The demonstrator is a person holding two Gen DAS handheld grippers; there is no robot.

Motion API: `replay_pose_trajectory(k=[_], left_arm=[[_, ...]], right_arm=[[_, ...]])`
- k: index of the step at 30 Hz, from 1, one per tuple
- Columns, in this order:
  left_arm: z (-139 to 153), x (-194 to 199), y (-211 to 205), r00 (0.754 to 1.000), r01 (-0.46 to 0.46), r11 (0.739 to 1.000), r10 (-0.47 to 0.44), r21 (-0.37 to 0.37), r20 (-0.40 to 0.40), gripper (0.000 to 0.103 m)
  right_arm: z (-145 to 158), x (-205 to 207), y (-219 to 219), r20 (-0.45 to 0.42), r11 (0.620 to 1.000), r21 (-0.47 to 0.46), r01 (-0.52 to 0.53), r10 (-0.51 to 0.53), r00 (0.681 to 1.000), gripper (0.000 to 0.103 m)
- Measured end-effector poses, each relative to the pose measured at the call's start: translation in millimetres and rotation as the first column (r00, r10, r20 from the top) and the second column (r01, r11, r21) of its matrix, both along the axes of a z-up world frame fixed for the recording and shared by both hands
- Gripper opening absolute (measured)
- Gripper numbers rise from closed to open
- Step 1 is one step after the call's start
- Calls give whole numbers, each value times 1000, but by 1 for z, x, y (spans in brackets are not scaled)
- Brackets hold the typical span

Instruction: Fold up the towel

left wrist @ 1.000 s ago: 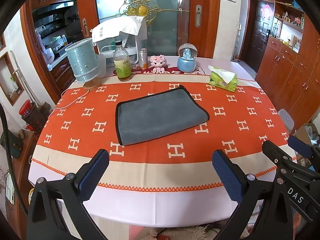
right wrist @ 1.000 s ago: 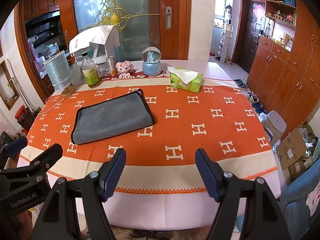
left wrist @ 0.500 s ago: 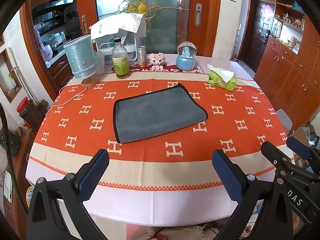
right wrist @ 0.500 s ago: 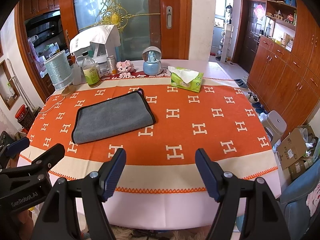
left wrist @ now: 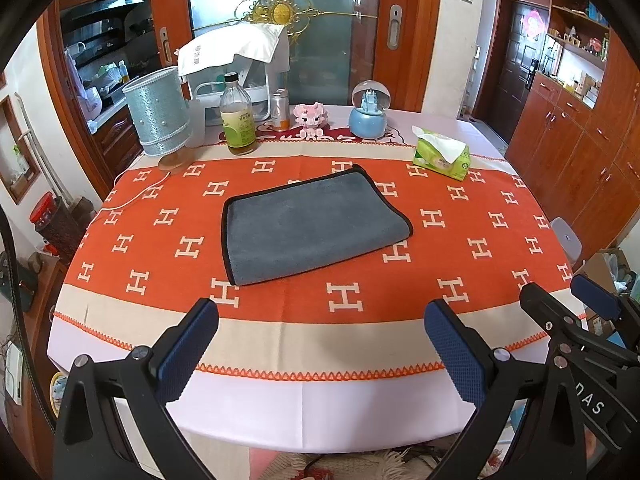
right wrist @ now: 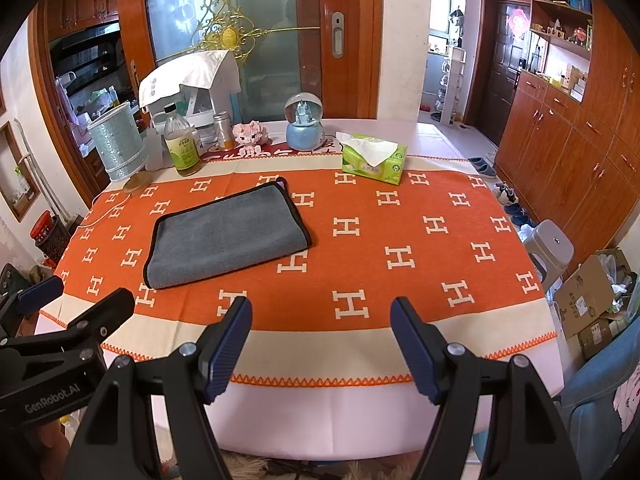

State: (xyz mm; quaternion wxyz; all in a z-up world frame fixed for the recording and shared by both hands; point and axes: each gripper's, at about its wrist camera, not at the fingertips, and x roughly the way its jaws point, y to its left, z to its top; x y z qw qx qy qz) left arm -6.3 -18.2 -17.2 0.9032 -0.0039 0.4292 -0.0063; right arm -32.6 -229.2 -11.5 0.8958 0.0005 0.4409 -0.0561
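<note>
A grey towel [left wrist: 308, 224] with a black border lies folded flat on the orange patterned tablecloth [left wrist: 460, 256], left of the table's middle; it also shows in the right wrist view [right wrist: 226, 236]. My left gripper [left wrist: 320, 344] is open and empty, held back over the table's near edge. My right gripper [right wrist: 320, 344] is open and empty too, also over the near edge. Both are well short of the towel. The right gripper shows at the right of the left wrist view [left wrist: 568, 312], and the left gripper at the left of the right wrist view [right wrist: 76, 300].
Along the table's far side stand a teal lamp [left wrist: 158, 120], a bottle [left wrist: 238, 120], a can [left wrist: 280, 110], a pink toy [left wrist: 310, 116], a snow globe [left wrist: 368, 112] and a green tissue pack [left wrist: 440, 156]. A grey stool [right wrist: 550, 248] and boxes [right wrist: 588, 296] are at the right.
Both views have shifted slightly; the towel sits a little higher in the left wrist view. The towel itself has not moved and both grippers stay open.
</note>
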Motion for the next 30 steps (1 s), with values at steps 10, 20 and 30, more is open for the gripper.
replay_pose_trajectory(k=[10,20,30], left_arm=[[-1,0,-3,1000,0,1000,0,-2,-1,102],[0,1,-4,1000,1,1000,-1,-4,-3,102],[-1,2,-5,1000,1,1000,-1,-5,-4,102]], right_arm=[[-1,0,1,-5,1000,1,1,-1,1000,72],[-2,0,1,-5,1000,2,1,-1,1000,72],[-1,0,1,-5,1000,1,1,-1,1000,72]])
